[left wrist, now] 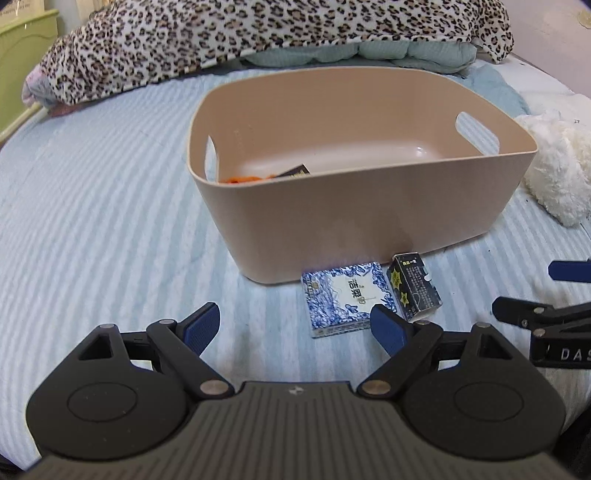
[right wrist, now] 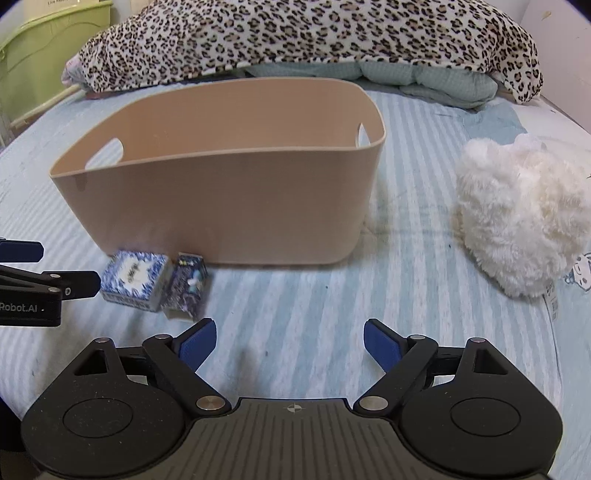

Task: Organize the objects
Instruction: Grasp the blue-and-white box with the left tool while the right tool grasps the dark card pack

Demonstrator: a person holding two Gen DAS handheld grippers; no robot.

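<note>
A tan plastic bin (left wrist: 369, 218) stands on the bed; it also shows in the right wrist view (right wrist: 229, 206). Inside it lie an orange thing (left wrist: 243, 179) and a dark box (left wrist: 295, 172). In front of the bin lie a blue-and-white patterned box (left wrist: 341, 297) and a small black box (left wrist: 413, 290), side by side; both show in the right wrist view, the patterned box (right wrist: 135, 278) and the black box (right wrist: 186, 284). My left gripper (left wrist: 295, 326) is open and empty, just short of the patterned box. My right gripper (right wrist: 290, 343) is open and empty over bare sheet.
A white fluffy plush toy (right wrist: 517, 218) lies right of the bin. A leopard-print blanket (left wrist: 258, 33) and a teal quilt (left wrist: 369, 53) are piled behind it. A green cabinet (right wrist: 40, 51) stands at far left. The bed has a blue striped sheet (left wrist: 92, 221).
</note>
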